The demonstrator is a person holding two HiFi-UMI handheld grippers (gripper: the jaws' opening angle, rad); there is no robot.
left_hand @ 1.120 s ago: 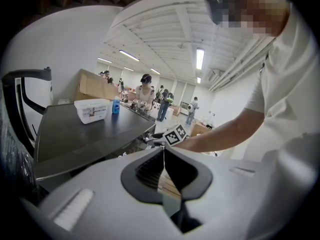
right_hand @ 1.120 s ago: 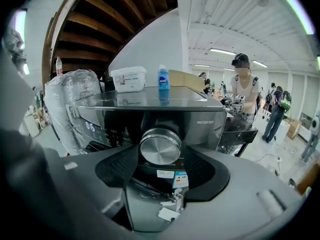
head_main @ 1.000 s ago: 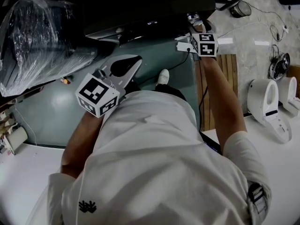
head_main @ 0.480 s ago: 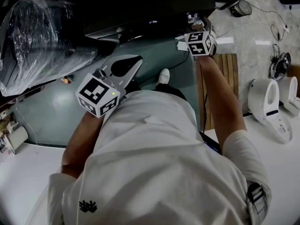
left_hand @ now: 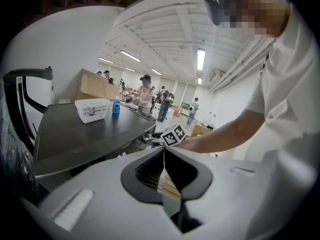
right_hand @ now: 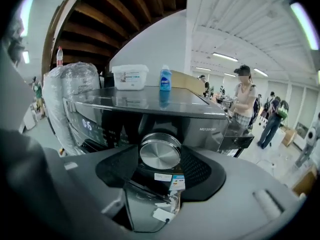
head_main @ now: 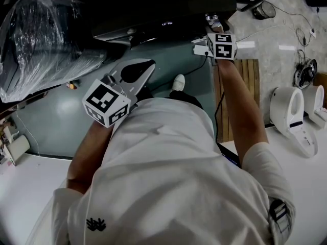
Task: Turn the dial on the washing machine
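The dark washing machine (head_main: 153,6) stands in front of me, and its round silver dial (right_hand: 160,151) sits on the front panel. My right gripper (right_hand: 160,156) is stretched out to it with a jaw on either side of the dial, shut on it. From above, the right gripper (head_main: 213,25) reaches the machine's right front corner, where the dial (head_main: 210,18) just shows. My left gripper (head_main: 145,69) hangs low by my body, away from the machine. Its jaws meet with nothing between them in the left gripper view (left_hand: 164,156).
A white tub (right_hand: 130,76) and a blue bottle (right_hand: 165,79) stand on the machine's top. A plastic-wrapped appliance (head_main: 46,34) is on the left. A wooden pallet (head_main: 250,80) and white devices (head_main: 291,116) lie on the right. Several people stand in the background.
The right gripper's marker cube twisted about its axis half a second ago and has rolled back to nearly its first pose, still at the dial. The left gripper has not moved.
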